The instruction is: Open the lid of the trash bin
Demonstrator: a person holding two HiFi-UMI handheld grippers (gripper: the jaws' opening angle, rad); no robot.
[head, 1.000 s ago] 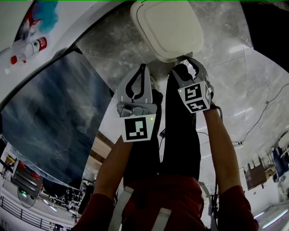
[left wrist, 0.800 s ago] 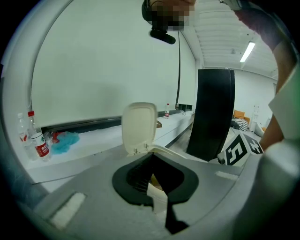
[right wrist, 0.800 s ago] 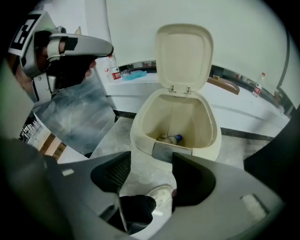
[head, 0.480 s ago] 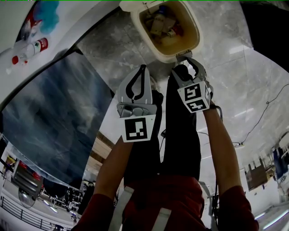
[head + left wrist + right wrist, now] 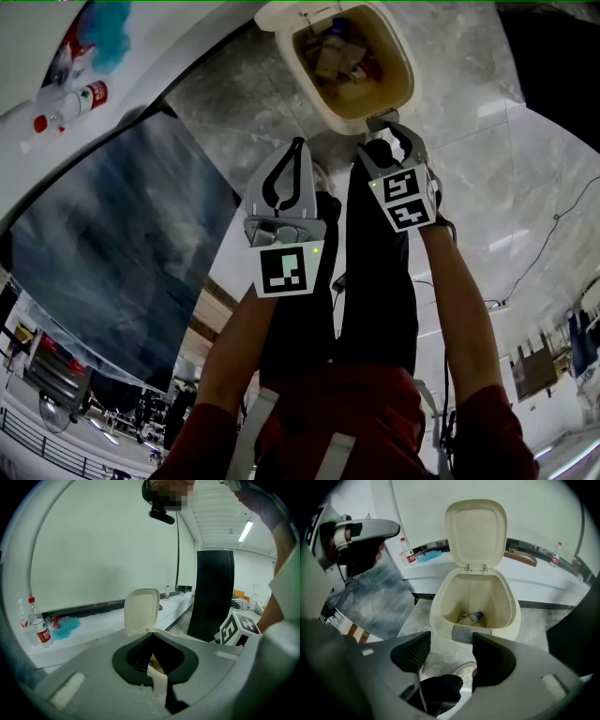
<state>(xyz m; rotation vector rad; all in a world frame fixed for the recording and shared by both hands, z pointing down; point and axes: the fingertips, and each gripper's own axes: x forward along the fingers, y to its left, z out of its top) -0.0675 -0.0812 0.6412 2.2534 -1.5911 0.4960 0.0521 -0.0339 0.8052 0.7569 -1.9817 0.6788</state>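
A cream trash bin (image 5: pixel 401 90) stands at the top of the head view with its lid (image 5: pixel 285 13) swung up and back. In the right gripper view the lid (image 5: pixel 476 529) stands upright over the bin (image 5: pixel 513 616), which holds a bottle (image 5: pixel 474 617) and other trash. My right gripper (image 5: pixel 392 127) is open, its jaws just short of the grey plate (image 5: pixel 471 633) on the bin's front. My left gripper (image 5: pixel 298 143) hangs further back and left, shut on nothing. In the left gripper view the raised lid (image 5: pixel 141 609) shows above the left gripper (image 5: pixel 151 634).
Water bottles (image 5: pixel 80 98) and a blue cloth (image 5: pixel 65 624) lie on a white ledge left of the bin. A dark glossy panel (image 5: pixel 112 244) runs along the left. A black column (image 5: pixel 213 592) stands on the right. The person's shoe (image 5: pixel 464 671) is under the right gripper.
The bin lid, shut one second ago, has swung up and now stands open, showing the trash inside. Both grippers have hardly moved.
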